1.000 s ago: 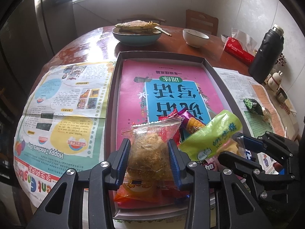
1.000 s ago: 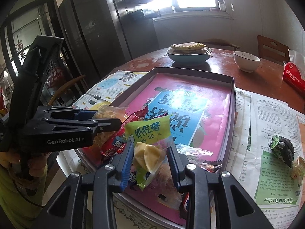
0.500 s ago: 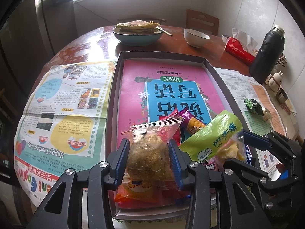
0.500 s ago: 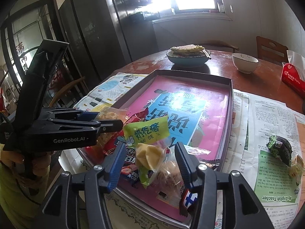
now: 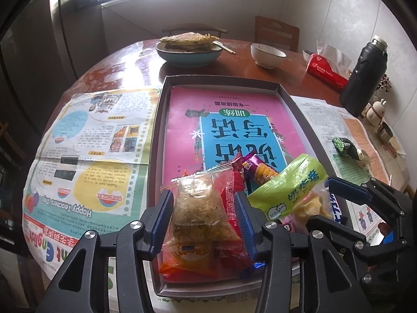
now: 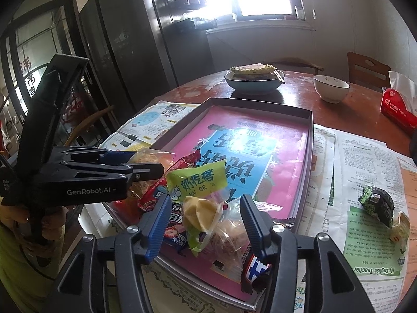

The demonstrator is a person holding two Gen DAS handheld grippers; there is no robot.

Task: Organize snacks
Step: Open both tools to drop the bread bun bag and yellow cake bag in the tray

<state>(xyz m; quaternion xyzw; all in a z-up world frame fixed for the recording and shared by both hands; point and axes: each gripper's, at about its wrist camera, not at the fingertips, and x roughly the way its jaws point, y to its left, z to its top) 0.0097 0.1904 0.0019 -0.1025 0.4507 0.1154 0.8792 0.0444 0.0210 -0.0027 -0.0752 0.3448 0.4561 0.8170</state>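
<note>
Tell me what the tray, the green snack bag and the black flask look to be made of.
Tray: probably cardboard, matte grey-brown, with thin folded walls and sharp corners. Green snack bag: thin plastic film, glossy; it crinkles and its lower part is clear, showing yellow pieces. Black flask: likely metal with a satin dark coat and a soft sheen, though plastic cannot be ruled out.

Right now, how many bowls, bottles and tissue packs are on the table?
Bowls: 2, the blue bowl and the white bowl
Bottles: 1, the black bottle
Tissue packs: 1, the red tissue pack
Total: 4
</note>
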